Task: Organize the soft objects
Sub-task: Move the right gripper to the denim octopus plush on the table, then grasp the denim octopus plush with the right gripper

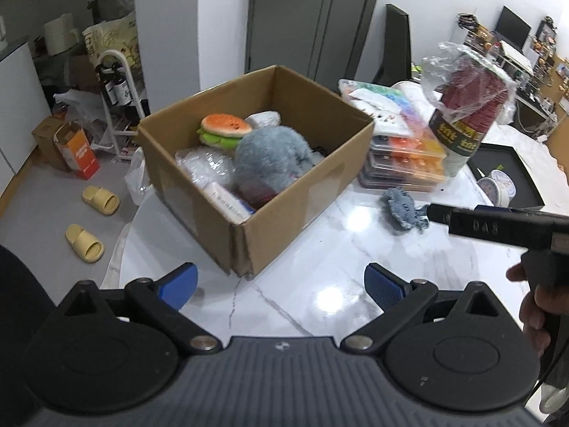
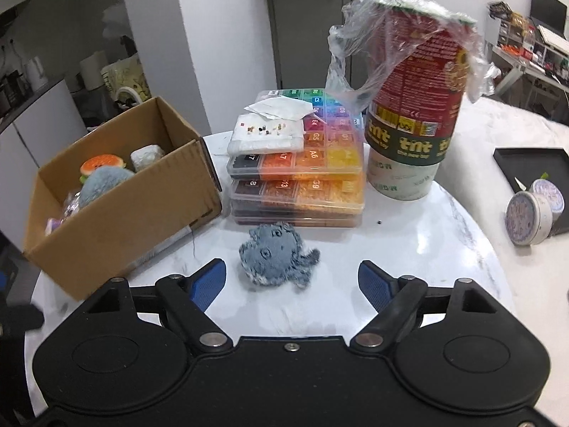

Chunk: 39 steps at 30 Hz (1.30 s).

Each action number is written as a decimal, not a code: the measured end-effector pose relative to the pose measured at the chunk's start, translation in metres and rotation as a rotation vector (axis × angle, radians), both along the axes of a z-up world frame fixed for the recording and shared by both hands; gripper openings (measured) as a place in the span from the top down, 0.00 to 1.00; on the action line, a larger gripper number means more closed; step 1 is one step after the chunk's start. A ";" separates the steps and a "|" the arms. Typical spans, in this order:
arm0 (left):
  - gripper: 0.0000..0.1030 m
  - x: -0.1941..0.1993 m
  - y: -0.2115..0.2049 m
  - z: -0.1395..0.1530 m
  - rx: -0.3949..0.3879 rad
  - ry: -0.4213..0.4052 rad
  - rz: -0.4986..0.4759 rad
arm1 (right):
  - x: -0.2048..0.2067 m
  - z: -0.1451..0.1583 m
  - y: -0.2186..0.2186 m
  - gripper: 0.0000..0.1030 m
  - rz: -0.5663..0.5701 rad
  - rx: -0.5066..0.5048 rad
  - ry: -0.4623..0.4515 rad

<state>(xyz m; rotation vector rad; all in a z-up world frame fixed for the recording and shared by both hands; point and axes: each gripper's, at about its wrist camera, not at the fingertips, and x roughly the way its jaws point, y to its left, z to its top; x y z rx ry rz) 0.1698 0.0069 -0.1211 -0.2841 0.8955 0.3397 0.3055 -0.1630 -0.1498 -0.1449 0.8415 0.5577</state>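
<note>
Up close, the right gripper stands wide, its ribbed blue pads bare, the fuzzy grey-blue octopus plush lying just beyond them at twelve o'clock on the glossy marble table, seemingly untouched. Equally wide and empty, the left gripper faces the cardboard box, holding a shaggy grey plush and burger toy.

A white marble-patterned table carries an open cardboard box at the left, a stack of clear bead cases at the far middle, a small grey-blue plush just near of them, tall wrapped cups and a round tin at the right.
</note>
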 end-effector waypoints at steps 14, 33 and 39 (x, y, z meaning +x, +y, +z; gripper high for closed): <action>0.03 0.001 0.016 -0.011 0.013 0.020 0.055 | 0.005 -0.023 0.040 0.23 0.027 -0.095 -0.021; 0.03 -0.008 0.025 0.000 0.028 -0.007 0.061 | 0.001 -0.033 0.035 0.82 0.088 -0.130 0.073; 0.03 -0.010 0.033 0.006 0.015 -0.014 0.079 | -0.017 -0.020 0.031 0.83 0.120 -0.111 0.083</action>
